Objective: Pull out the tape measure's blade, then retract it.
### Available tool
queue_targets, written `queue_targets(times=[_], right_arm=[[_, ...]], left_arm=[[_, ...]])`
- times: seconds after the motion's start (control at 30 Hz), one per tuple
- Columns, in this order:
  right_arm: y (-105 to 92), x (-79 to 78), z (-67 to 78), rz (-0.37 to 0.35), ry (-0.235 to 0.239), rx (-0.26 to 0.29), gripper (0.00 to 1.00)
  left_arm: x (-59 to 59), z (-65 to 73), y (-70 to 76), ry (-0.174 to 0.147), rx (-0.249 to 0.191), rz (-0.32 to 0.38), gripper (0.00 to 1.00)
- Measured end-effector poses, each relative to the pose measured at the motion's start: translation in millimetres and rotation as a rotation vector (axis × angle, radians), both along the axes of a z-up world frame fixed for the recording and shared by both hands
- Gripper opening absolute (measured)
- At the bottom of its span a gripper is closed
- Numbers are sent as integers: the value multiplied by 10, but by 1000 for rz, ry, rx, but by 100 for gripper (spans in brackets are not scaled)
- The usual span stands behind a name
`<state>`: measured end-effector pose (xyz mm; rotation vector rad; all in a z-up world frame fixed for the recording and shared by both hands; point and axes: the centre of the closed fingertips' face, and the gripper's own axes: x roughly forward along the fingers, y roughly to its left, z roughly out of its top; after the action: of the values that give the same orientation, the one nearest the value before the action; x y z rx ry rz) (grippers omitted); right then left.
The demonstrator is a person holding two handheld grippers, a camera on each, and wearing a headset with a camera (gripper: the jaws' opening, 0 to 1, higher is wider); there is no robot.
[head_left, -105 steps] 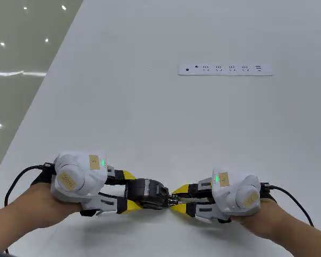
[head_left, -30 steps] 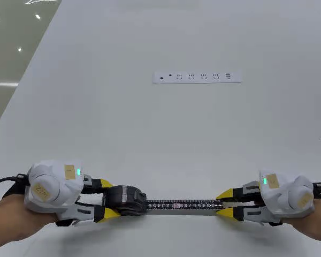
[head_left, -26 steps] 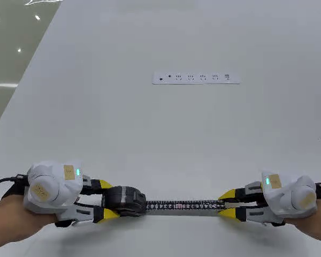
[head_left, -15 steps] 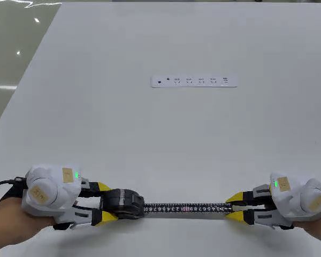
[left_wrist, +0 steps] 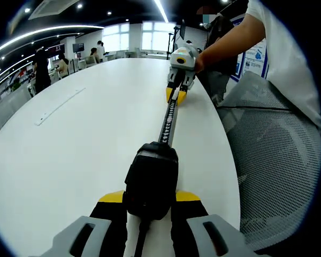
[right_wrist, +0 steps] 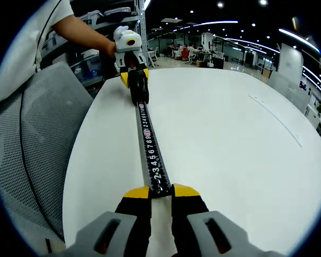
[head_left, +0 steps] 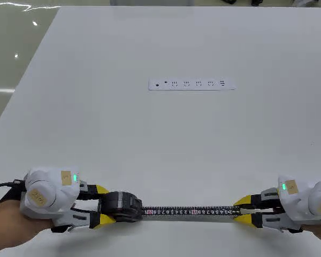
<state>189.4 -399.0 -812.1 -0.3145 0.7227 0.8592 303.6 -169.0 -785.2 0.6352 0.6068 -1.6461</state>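
- The white table (head_left: 150, 139) carries everything, and the work sits along its near edge, right in front of you.
- The power strip (head_left: 191, 84) lies well apart, farther up the table and roughly parallel to the blade, so it is out of your way.
- The blade (head_left: 190, 211) is drawn out in a straight line from left to right between your hands, on or just over the tabletop; I cannot tell which.
- Your left gripper (head_left: 104, 205) is clenched on the tape measure case (head_left: 120, 206), with one jaw on either side of the black body.
- Your right gripper (head_left: 242, 211) is pinched on the blade's free end. In the right gripper view the lowest numbers sit right at its jaws.
- The pull-out looks done. For the retract, the case lies dead ahead of your right claw along the blade's long axis — so the right hand should travel straight down that line, not across it.
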Motion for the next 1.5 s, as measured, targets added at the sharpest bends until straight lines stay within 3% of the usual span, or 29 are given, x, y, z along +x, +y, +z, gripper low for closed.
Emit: queue_targets(times=[0.6,0.9,1.1,1.5], right_arm=[[-193,-72,24,-27,4,-24,11],[-188,-105,-45,-40,15,-19,11],[-195,-81,-17,-56,16,-6,12],[-180,-86,-33,-59,47,-8,13]], left_arm=[[0,15,-6,2,-1,4,28],[-12,15,-21,-6,4,-3,28],[-10,12,-26,-8,7,-3,28],[-6,3,-33,10,18,24,30]])
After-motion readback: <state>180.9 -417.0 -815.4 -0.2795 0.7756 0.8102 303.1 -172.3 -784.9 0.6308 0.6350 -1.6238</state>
